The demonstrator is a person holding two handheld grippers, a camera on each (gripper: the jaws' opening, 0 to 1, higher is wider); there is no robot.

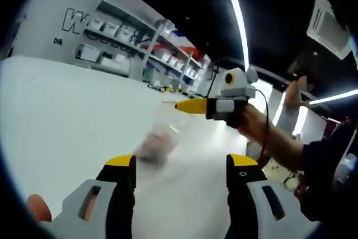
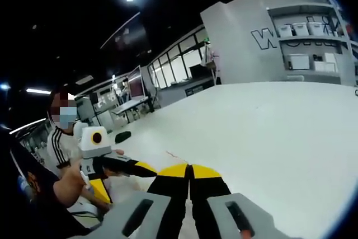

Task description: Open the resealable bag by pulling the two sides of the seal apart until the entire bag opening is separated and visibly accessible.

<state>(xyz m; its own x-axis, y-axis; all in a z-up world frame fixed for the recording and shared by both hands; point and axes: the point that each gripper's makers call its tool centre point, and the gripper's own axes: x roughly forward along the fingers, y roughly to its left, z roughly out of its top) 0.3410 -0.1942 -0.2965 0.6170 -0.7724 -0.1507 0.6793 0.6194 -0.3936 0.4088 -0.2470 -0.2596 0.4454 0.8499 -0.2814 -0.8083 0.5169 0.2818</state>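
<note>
Bag (image 1: 159, 138) dangles from right tongs (image 1: 178, 105) above table (image 1: 67, 116).

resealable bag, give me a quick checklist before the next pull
1. Right gripper has the clear plastic resealable bag by its top edge: ok, its yellow-tipped jaws are shut there and the bag hangs below.
2. Left gripper gripping the other side of the seal: not ok, its jaws stand open and apart from the bag.
3. Seal separated: cannot tell, the bag is blurred.
4. Bag contents: cannot tell, only a reddish blur inside.
5. White table under the bag: ok, bare surface beneath it.
</note>
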